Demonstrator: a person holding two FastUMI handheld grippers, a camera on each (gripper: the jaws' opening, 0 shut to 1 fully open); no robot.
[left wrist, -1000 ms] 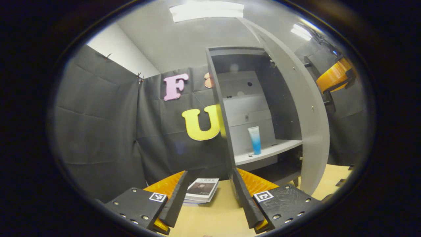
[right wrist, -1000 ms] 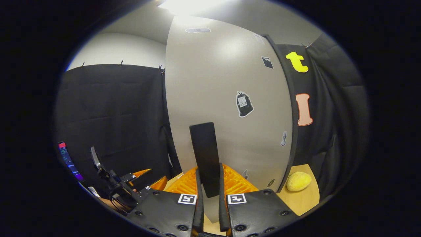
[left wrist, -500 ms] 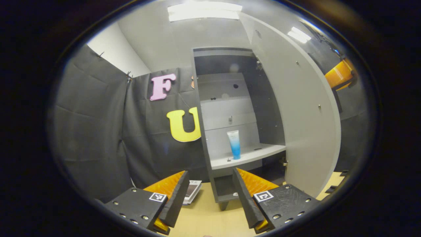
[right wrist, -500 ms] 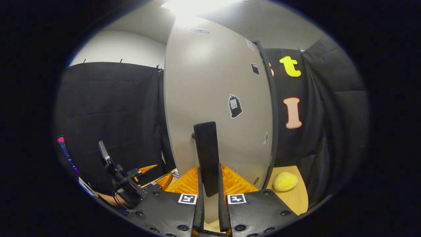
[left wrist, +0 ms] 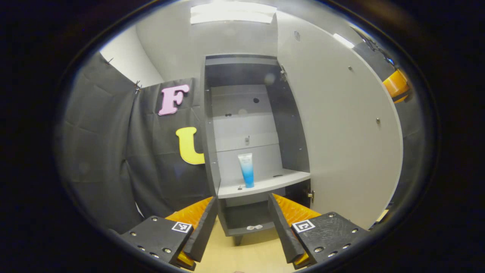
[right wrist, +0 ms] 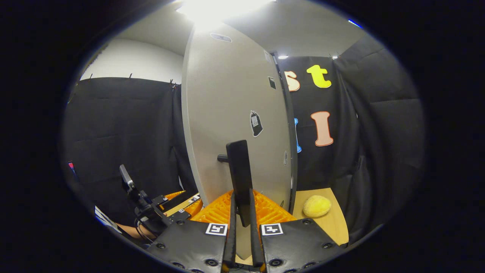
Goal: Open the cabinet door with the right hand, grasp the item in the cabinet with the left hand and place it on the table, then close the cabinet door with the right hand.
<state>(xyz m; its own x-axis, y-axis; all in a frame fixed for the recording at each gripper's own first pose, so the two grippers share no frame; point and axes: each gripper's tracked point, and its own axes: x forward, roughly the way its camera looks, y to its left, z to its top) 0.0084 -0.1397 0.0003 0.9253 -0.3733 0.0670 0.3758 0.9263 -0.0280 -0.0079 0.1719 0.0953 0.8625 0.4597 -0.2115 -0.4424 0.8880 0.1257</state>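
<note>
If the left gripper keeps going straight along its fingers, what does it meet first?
Probably the grey cabinet's white shelf edge, just below the blue-and-white tube standing on it. The open left gripper has nothing between its fingers; depth is uncertain.

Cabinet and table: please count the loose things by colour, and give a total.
Blue and white: 1, the tube upright on the cabinet shelf.
Yellow: 1, the round thing on the table.
Total: 2.

I see a yellow sponge-like lump lying on the wooden tabletop, near the black cloth wall. High above that lump, a ceiling light panel glows on the white ceiling.
</note>
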